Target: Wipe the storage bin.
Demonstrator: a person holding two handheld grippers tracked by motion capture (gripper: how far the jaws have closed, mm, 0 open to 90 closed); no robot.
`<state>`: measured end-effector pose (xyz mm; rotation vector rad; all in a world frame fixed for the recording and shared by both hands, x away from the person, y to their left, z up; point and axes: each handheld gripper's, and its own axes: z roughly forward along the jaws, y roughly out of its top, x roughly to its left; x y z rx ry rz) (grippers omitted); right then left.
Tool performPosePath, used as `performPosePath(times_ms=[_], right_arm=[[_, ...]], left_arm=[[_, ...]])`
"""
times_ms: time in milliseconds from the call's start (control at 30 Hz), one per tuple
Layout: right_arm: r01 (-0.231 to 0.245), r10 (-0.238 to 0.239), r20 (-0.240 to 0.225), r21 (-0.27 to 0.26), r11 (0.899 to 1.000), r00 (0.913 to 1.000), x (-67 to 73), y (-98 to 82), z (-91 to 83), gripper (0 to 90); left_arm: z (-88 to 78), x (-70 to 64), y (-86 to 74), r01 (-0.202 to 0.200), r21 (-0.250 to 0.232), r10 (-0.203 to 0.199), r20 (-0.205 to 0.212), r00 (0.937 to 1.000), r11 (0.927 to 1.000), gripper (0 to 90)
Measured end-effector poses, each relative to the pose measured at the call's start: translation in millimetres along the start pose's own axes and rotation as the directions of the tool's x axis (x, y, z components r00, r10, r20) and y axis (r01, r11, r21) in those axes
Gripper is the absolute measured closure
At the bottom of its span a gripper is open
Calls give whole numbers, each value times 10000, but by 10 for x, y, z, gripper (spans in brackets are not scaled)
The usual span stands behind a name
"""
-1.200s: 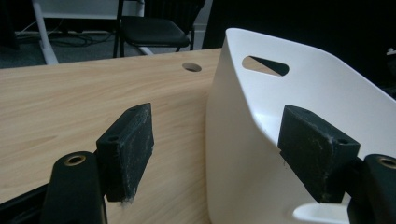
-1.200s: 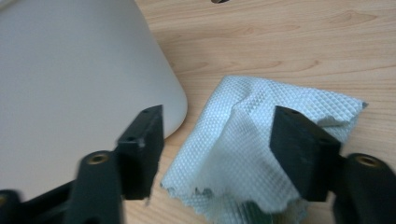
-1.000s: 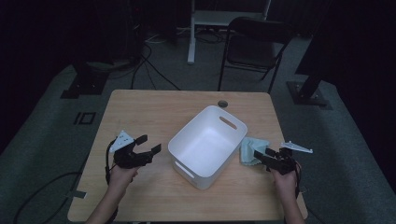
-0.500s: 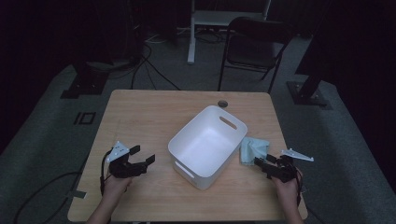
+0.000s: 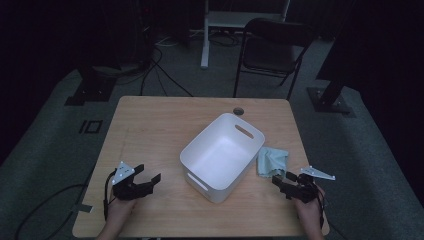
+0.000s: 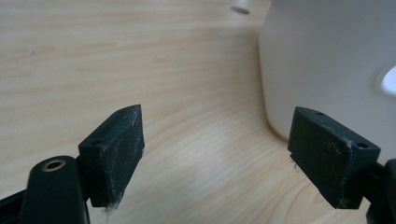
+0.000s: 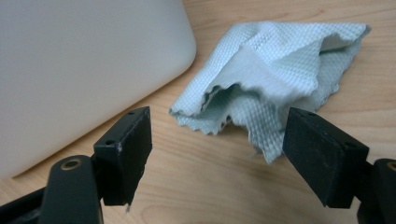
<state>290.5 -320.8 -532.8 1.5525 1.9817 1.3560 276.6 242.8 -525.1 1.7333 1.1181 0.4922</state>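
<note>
With the crumpled pale blue-green woven cloth [image 7: 275, 74] lying on the light wooden table [image 5: 165, 125] just beside the white rectangular plastic bin [image 5: 222, 155], the right gripper [image 7: 224, 154], whose fingers [image 7: 128, 149] stand apart and have just been opening with nothing between them, should straddle a raised fold before closing.

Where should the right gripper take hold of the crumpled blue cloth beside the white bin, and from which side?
Probably at the raised fold on the near edge of the cloth, coming in low from the person's side. That fold stands off the table and gapes toward the open right gripper, so one jaw could slip under it. The bin stands close on one side, so an approach from there looks blocked.
</note>
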Motion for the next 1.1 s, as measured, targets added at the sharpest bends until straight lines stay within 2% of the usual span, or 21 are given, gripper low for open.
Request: performPosePath(times_ms=[100, 233, 300, 367, 467, 800, 1100], right_arm=[[50, -50, -35, -30, 10000, 10000, 9, -28, -5, 231], [25, -26, -24, -111, 9999, 10000, 23, -54, -6, 230], [37, -37, -16, -78, 10000, 10000, 22, -73, 0, 230], [80, -80, 25, -97, 9999, 10000, 20, -93, 3, 229], [110, -109, 80, -91, 9999, 9999, 9, -120, 7, 229], [303, -302, 175, -55, 9995, 9994, 4, -166, 33, 209], [328, -329, 168, 34, 9995, 9993, -3, -182, 59, 208]], left_arm=[[-1, 15, -67, 64, 173, -62, -135, 9999, 9998, 193], [-4, 30, -121, 155, 70, -152, -419, 9990, 9999, 193], [-6, 35, -147, 11, -52, -14, -664, 9978, 10000, 193], [-3, 39, -174, 84, -102, -92, -795, 9968, 9999, 193], [10, 43, -202, -59, -132, 45, -1047, 9945, 9999, 193], [17, 34, -251, 58, -194, -84, -1412, 9899, 9998, 193], [32, 21, -259, 22, -85, -33, -1327, 9912, 10000, 193]])
